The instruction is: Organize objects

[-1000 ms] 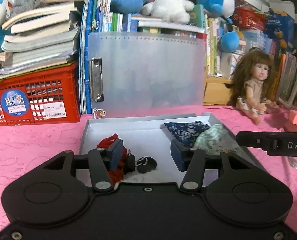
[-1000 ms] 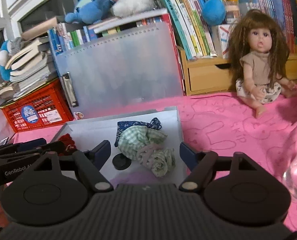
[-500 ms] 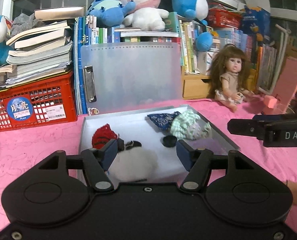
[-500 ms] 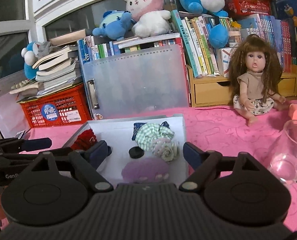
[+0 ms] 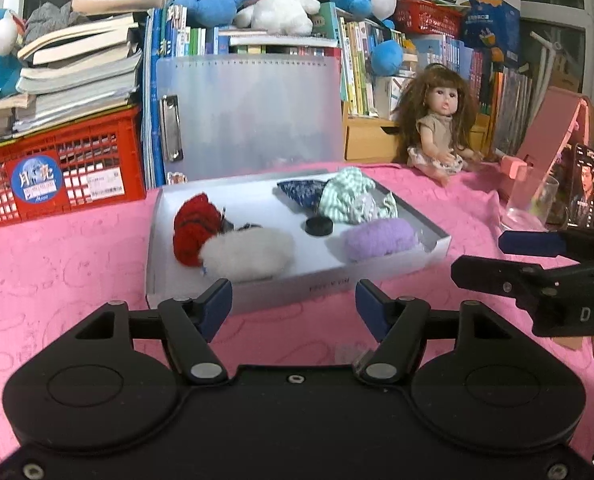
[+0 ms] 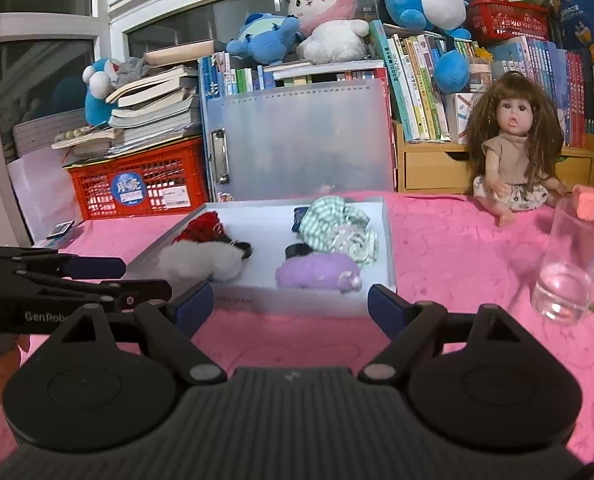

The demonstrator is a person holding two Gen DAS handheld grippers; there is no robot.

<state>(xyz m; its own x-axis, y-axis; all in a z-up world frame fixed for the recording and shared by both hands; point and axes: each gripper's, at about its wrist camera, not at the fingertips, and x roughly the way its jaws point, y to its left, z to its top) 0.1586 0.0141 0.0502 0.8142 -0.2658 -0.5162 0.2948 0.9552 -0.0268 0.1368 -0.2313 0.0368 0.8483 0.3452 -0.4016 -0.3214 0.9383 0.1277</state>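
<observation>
With both tongs, left [image 5: 289,306] opening and right [image 6: 285,306] spread, empty just before the tray [image 5: 337,286], I judge sorting nearly done; next needs another loose item.

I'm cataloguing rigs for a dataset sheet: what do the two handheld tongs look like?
Both tongs are matte black with two angled fingers tipped by dark blue pads and silver pivot screws. The left tongs have a smooth body and white "GenRobo" lettering on the side. The right tongs have a ribbed body and white "DAS" lettering. No cables or sleeves show.

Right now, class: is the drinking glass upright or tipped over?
Upright: the drinking glass stands on its base on the pink cloth, mouth upward.
</observation>
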